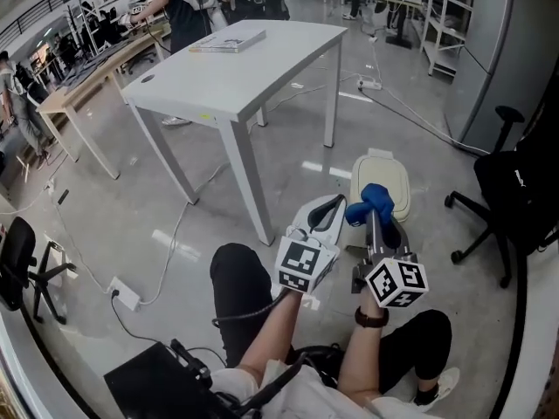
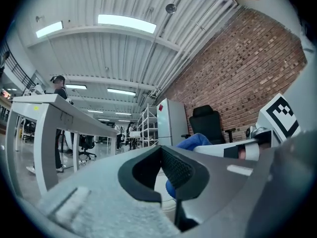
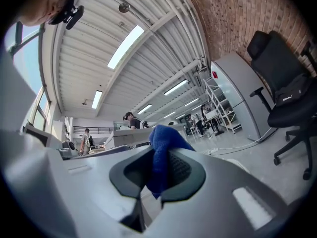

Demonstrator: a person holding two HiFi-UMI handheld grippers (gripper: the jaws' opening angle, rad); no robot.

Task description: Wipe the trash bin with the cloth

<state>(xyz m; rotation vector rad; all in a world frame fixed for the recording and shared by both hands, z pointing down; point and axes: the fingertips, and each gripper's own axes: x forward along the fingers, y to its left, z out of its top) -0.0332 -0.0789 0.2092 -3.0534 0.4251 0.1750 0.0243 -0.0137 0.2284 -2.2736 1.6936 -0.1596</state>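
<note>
The right gripper [image 3: 157, 175] is clamped on a blue cloth [image 3: 161, 152], which bunches up out of the jaws, so little of it hangs free. The left gripper [image 2: 163, 175] has its jaws together on nothing. The pale lidded trash bin [image 1: 384, 175] stands on the floor just beyond both. To wipe well, the person should probably press the cloth's bunched end flat on the lid and sweep slowly — with a firm clamp, and the left gripper steadying the bin.

The shiny grey floor [image 1: 131, 208] holds a white table [image 1: 236, 77], a small cream trash bin [image 1: 384, 175], a black office chair [image 1: 515, 190] and a white power strip [image 1: 125, 293]. A flat book [image 1: 229, 41] lies on the table.
</note>
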